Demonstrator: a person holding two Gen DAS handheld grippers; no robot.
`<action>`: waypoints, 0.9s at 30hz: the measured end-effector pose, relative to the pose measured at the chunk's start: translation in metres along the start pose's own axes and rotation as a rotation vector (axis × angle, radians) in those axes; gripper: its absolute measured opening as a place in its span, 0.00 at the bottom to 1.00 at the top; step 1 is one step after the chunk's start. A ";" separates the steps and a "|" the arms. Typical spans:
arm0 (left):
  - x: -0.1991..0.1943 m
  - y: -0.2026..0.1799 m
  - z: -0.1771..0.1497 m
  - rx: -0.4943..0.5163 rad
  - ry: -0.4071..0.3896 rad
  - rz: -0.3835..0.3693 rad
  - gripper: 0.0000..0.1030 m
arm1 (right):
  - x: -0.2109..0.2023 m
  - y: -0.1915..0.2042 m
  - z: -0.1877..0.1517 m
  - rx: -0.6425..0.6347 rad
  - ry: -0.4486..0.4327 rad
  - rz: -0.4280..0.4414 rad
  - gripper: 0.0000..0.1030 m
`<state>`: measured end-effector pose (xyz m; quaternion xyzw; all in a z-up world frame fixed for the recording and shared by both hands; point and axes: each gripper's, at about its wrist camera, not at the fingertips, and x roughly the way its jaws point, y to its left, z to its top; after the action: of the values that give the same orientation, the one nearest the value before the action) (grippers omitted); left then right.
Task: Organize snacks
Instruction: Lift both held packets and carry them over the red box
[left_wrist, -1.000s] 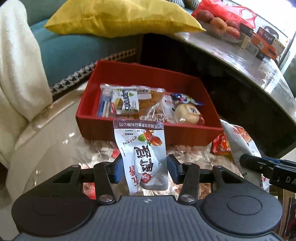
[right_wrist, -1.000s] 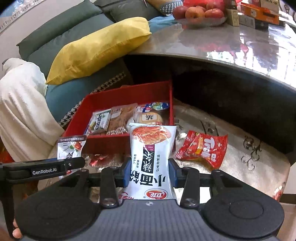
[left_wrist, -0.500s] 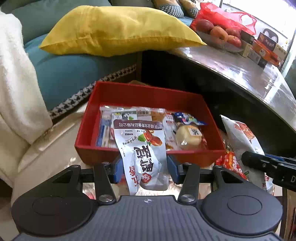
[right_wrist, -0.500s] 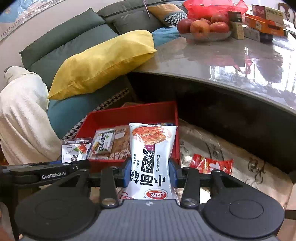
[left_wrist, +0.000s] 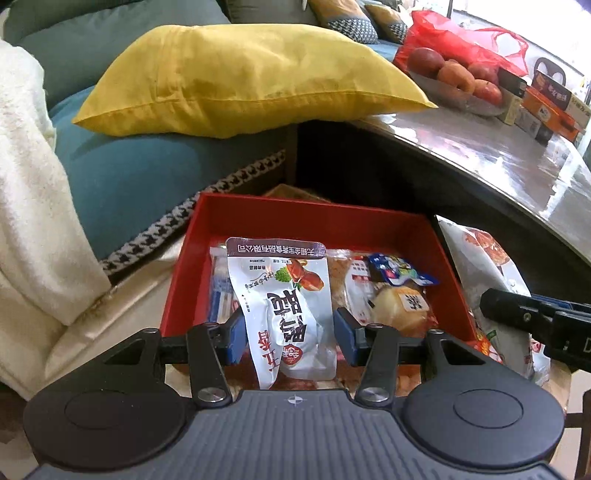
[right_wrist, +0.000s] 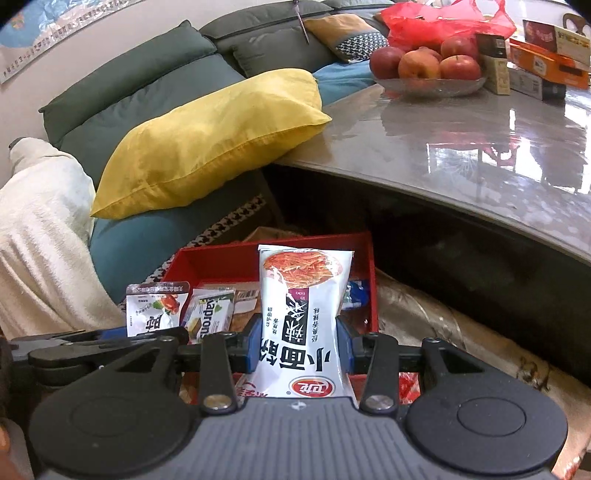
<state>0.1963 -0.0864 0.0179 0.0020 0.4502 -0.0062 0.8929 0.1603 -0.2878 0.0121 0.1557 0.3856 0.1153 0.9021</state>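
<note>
In the left wrist view my left gripper is shut on a white date-snack pouch with a brown top strip, held upright over the near wall of the red box. Several snacks lie in the box, among them a wrapped bun. In the right wrist view my right gripper is shut on a white noodle-snack bag, upright over the red box near its right side. The left gripper and its pouch show at the left there. The noodle bag shows at the right of the left wrist view.
A yellow pillow lies on a teal sofa behind the box, with a white blanket to the left. A glossy grey table overhangs at the right and carries a bowl of apples and boxes. A red snack pack lies under my right gripper.
Both grippers have moved forward with their packs, from in front of the red box to over its near edge. The red pack on the floor has slid under the right gripper.
</note>
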 end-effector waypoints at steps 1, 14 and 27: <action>0.003 0.000 0.002 0.001 0.001 0.004 0.55 | 0.004 0.000 0.002 0.001 0.001 0.002 0.37; 0.039 0.005 0.022 0.021 0.016 0.066 0.56 | 0.053 0.013 0.016 -0.018 0.037 0.000 0.37; 0.058 0.004 0.028 0.032 0.035 0.108 0.56 | 0.079 0.016 0.016 -0.047 0.070 -0.032 0.37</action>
<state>0.2532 -0.0836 -0.0125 0.0405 0.4650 0.0349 0.8837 0.2239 -0.2502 -0.0236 0.1240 0.4166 0.1153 0.8932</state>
